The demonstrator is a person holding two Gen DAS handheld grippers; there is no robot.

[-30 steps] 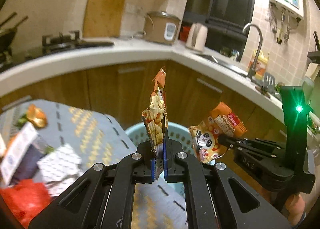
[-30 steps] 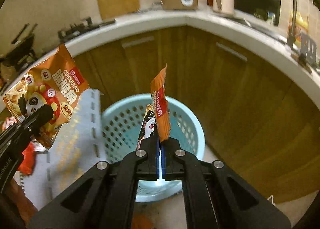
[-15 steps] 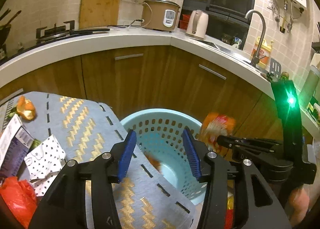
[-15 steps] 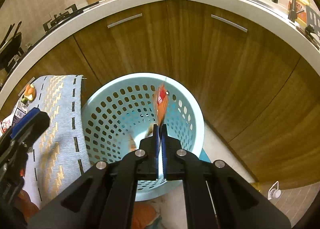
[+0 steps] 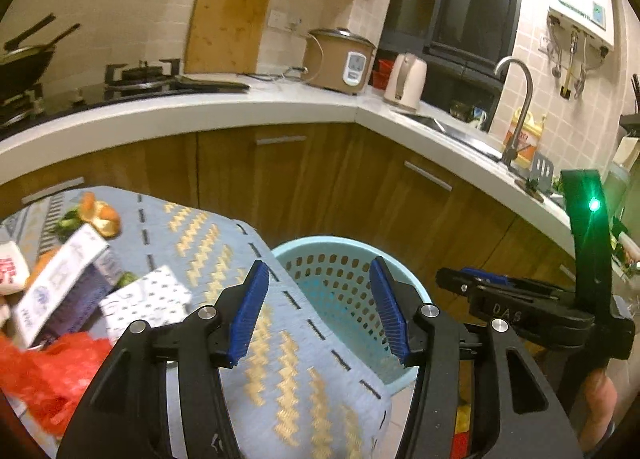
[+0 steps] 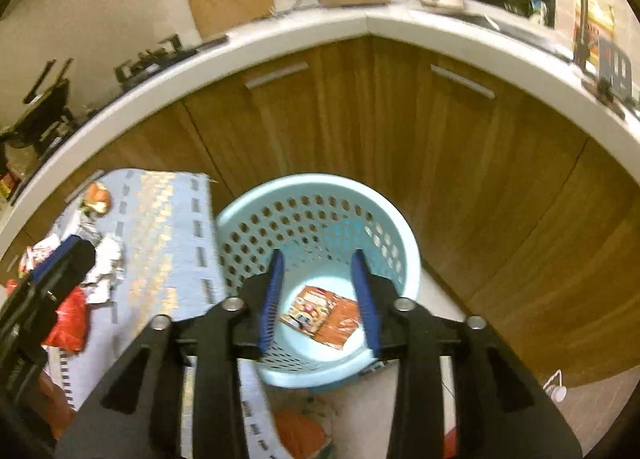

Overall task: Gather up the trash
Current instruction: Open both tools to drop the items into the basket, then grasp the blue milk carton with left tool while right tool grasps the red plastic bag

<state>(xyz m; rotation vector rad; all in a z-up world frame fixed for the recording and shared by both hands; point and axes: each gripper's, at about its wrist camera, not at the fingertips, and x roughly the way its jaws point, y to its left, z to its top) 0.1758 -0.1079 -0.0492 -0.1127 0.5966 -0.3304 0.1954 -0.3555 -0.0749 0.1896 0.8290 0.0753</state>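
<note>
A light blue perforated basket (image 6: pixel 404 243) stands on the floor by the wooden cabinets; it also shows in the left wrist view (image 5: pixel 344 251). Orange snack wrappers (image 6: pixel 320 313) lie on its bottom. My right gripper (image 6: pixel 318 299) is open and empty above the basket. My left gripper (image 5: pixel 318 309) is open and empty over the edge of the table next to the basket. More trash lies on the table at the left: a red plastic bag (image 5: pixel 44 371), a spotted paper (image 5: pixel 148 299), a white and purple carton (image 5: pixel 60 291) and orange peel (image 5: pixel 102 213).
A grey cloth with gold zigzags (image 5: pixel 224 243) covers the table. Wooden cabinets (image 6: pixel 460 147) under a white counter (image 5: pixel 240 105) curve behind the basket. The counter holds a rice cooker (image 5: pixel 340 61), a kettle (image 5: pixel 404 81) and a tap (image 5: pixel 516 107). Orange litter (image 6: pixel 300 429) lies on the floor.
Both grippers held snack wrappers over the basket; the left opened first, then the right. The wrappers now lie in the basket. Both grippers have pulled back slightly.
</note>
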